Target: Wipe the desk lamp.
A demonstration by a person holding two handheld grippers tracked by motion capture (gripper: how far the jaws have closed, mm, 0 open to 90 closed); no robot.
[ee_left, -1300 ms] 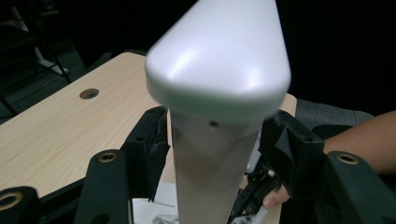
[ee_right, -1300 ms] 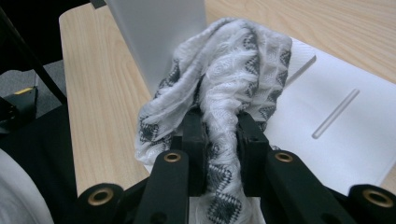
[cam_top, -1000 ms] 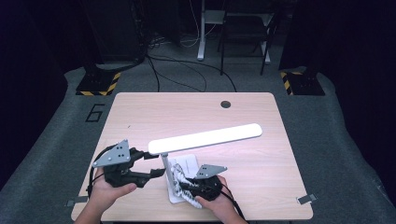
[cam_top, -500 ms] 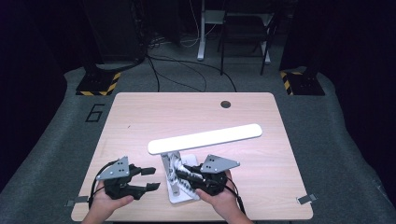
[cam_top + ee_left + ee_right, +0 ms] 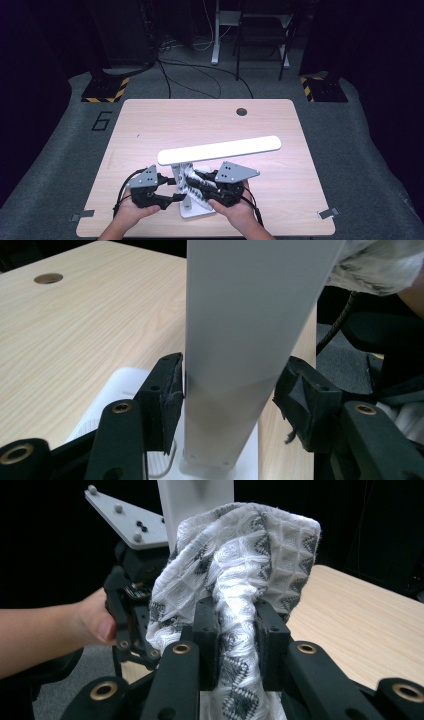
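A white desk lamp stands near the table's front edge, with a long bar head, an upright post and a flat base. My left gripper sits low by the base. Its jaws have just been closing, and both pads now rest against the sides of the post. My right gripper is shut on a white and grey patterned cloth, bunched between its pads and pressed against the post under the head.
The wooden table has a round cable hole at the back. Dark floor with cables and stand feet surrounds it. In the right gripper view the left gripper and its hand are close behind the cloth.
My left gripper has come down from beside the lamp head to the post near the base. My right gripper has risen up the post with the cloth.
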